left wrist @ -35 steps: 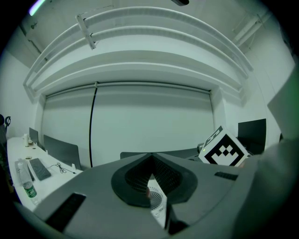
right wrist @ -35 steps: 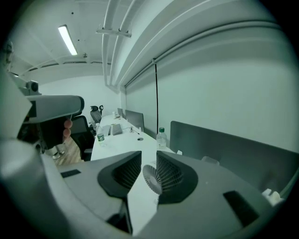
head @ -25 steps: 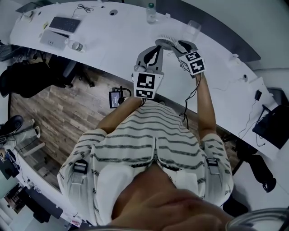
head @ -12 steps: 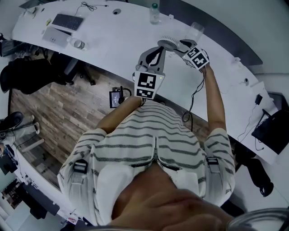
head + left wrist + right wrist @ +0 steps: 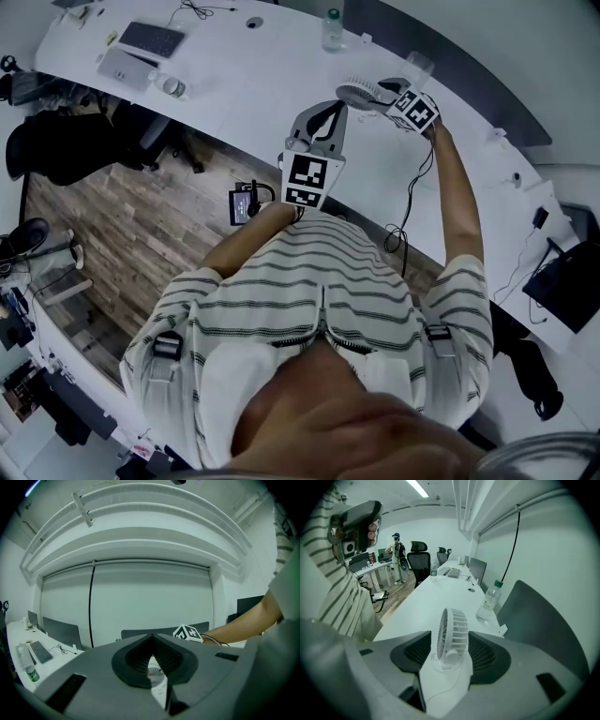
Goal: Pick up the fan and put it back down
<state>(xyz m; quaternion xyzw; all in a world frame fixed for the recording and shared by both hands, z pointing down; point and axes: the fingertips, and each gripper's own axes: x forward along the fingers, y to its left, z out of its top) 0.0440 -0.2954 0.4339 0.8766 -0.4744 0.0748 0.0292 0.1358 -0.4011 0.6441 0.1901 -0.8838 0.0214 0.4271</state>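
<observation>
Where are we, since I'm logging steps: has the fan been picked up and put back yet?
Done: unclear. The fan stands upright on the table, so a lift is either finished or not begun. In hand: the right gripper straddles it, its jaws have just been opening, pads not pressing. Remaining: depends which; the left gripper is shut, away from the fan.

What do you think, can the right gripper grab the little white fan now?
Probably yes. The right gripper has just been opening its jaws, and they stand wide apart with the fan upright on the table between them. Nothing blocks the way, so closing should catch it.
</observation>
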